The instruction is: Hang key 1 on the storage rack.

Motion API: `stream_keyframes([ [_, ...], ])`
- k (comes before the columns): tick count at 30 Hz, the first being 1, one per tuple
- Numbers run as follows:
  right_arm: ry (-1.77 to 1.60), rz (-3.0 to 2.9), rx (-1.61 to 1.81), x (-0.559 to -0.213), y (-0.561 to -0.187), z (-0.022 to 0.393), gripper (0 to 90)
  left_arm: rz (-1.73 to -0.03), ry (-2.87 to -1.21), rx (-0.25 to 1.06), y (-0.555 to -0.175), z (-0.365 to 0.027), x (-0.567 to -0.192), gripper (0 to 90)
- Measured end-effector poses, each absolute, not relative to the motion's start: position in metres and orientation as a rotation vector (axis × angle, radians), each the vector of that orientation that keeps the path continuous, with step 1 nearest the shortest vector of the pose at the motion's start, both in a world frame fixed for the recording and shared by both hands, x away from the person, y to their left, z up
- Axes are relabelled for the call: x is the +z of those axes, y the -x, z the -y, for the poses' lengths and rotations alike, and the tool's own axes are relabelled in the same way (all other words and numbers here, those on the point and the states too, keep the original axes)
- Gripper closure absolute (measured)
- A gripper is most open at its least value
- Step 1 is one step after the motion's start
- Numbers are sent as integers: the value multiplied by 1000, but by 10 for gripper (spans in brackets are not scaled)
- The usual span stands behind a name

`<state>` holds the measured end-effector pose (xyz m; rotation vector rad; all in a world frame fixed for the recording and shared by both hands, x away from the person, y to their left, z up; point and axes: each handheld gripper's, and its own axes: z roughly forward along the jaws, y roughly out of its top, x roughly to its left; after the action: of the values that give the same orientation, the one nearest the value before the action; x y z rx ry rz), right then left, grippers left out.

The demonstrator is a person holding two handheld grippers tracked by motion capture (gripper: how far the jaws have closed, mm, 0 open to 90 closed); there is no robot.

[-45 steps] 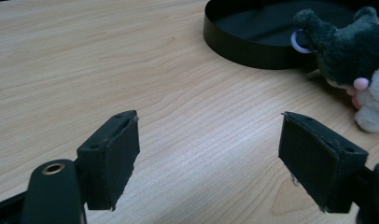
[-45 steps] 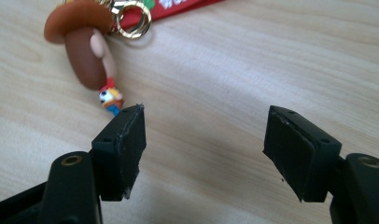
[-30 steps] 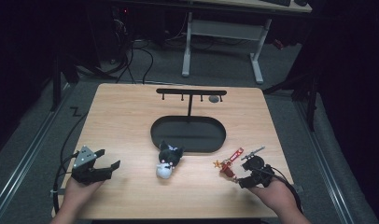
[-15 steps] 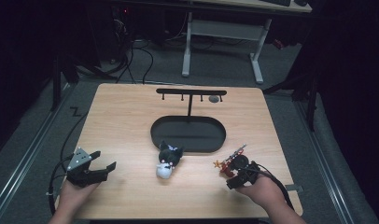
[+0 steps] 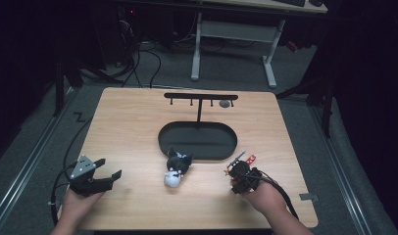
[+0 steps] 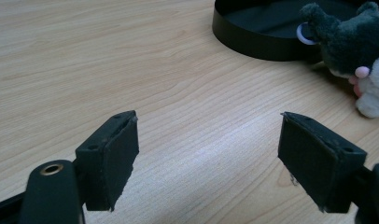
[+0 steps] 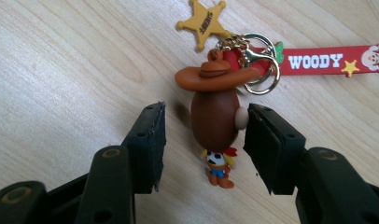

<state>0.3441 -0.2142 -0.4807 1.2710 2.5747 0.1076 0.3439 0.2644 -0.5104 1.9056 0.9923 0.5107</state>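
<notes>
Wooden desk (image 5: 138, 122) carried a Woody keychain (image 7: 215, 116) at its near right, lying between the right gripper (image 7: 204, 140)'s parted jaws. Left gripper (image 6: 206, 163) hovered open. Closing off-centre could squirt the rounded figure sideways.

The surface (image 5: 128, 127) is a light wood-grain top with rounded corners. A black oval tray (image 5: 197, 141) lies near its middle, and a thin black T-shaped rack (image 5: 200, 98) rises from the tray's 12 o'clock edge. At the tray's 6 o'clock rim lies a small plush toy (image 5: 175, 169), dark grey above and white below, touching the rim. At about 4 o'clock from the tray lies a Woody keychain (image 7: 215, 116) with a yellow sheriff star (image 7: 205, 22), a metal ring (image 7: 257, 60) and a red name strap (image 7: 327, 59).
</notes>
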Motion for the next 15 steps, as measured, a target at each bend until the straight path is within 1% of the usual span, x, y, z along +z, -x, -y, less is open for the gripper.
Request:
stream_keyframes([
  [5,-1288,-2575,98,-486,-347,213,525,-990,-1909,504,-344,-264,-511,206],
  [15,-1341,-2575,128,-489,-351,220,656,-993,-1914,501,-345,-264,-512,206],
])
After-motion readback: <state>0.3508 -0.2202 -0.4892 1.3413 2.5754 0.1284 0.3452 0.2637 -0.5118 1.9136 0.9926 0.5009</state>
